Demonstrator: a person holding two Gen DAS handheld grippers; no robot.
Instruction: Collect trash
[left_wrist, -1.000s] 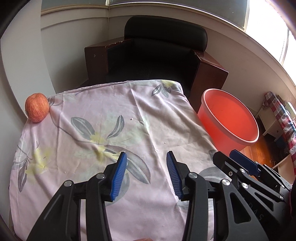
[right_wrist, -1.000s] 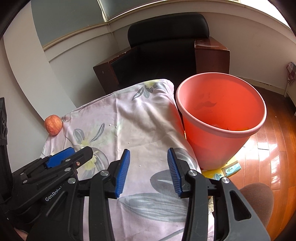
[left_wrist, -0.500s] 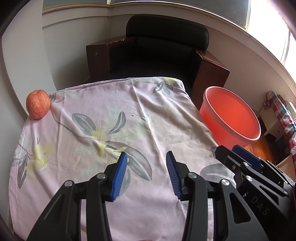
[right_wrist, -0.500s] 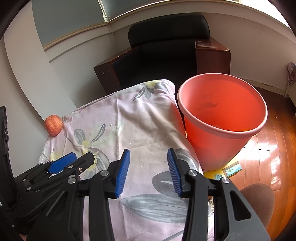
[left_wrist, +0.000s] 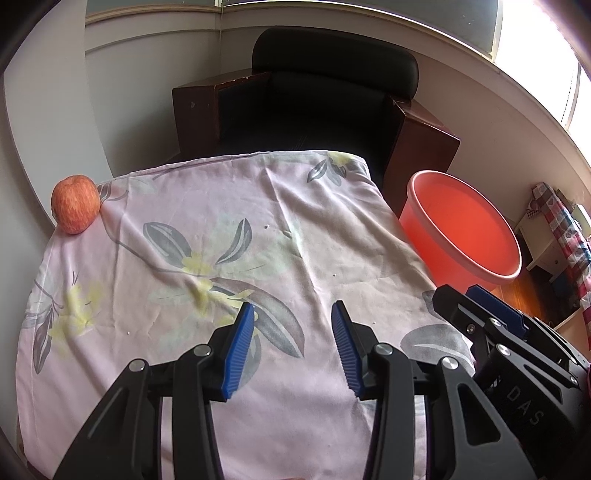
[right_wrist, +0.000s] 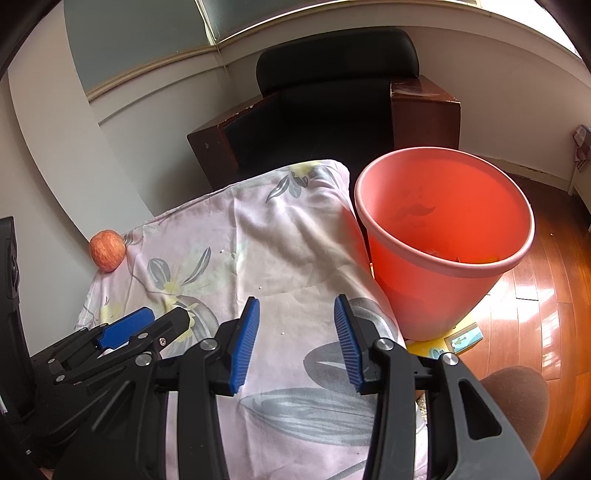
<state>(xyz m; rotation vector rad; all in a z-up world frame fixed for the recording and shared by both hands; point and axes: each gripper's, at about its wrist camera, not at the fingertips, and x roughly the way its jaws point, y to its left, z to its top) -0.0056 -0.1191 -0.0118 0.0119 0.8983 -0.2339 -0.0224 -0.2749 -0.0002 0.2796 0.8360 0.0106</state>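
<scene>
Grippers, two, left gripper (left_wrist: 291, 314) and right gripper (right_wrist: 295, 308), both gaping and empty over the table (left_wrist: 258, 221); one apple (left_wrist: 75, 204) at its far-left corner, one orange bin (right_wrist: 447, 236) beside, maybe holding scraps.

The cloth (left_wrist: 280, 221) is soft, matt and creased. The bin (right_wrist: 443, 236) is smooth plastic. The floor (right_wrist: 546, 295) is glossy wood.
</scene>
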